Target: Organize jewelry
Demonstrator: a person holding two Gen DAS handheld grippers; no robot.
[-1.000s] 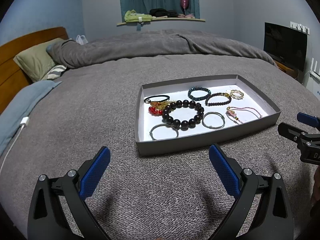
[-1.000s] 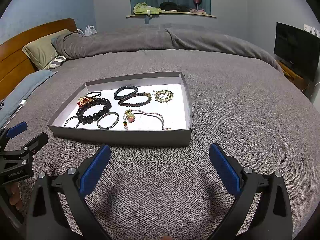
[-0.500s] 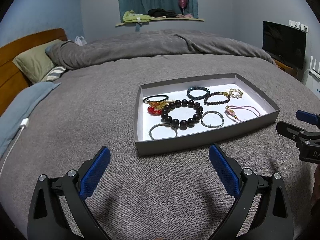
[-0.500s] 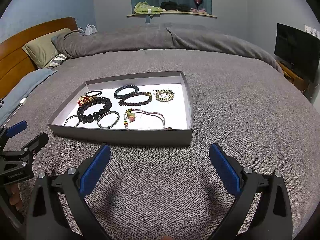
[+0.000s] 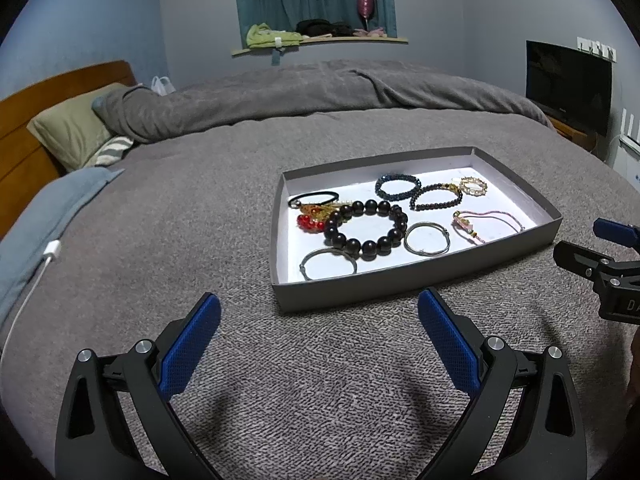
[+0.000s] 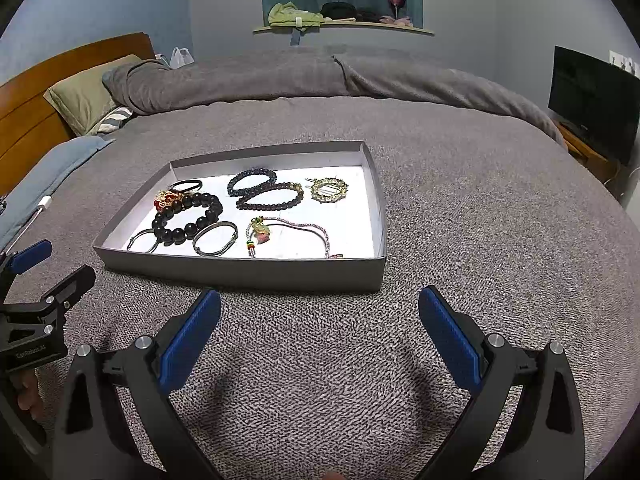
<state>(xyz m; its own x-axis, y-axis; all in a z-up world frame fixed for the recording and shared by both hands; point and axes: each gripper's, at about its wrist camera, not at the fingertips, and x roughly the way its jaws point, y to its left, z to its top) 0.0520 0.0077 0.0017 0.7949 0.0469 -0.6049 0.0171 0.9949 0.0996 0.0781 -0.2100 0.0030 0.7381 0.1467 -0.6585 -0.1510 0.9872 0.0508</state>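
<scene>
Both tools, left tool (image 5: 318, 334) and right tool (image 6: 319, 332), gape empty short of the tray (image 6: 248, 274) on the bed (image 6: 460, 200), its long side facing them.

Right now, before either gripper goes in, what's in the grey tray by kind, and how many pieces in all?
In the grey tray:
Beaded bracelets: 3 (large dark, blue-black, slim dark)
Silver bangles: 2 ()
Black hair tie: 1
Red-and-gold charm piece: 1
Gold ring-shaped clip: 1
Pink cord bracelet: 1
Total: 9
</scene>
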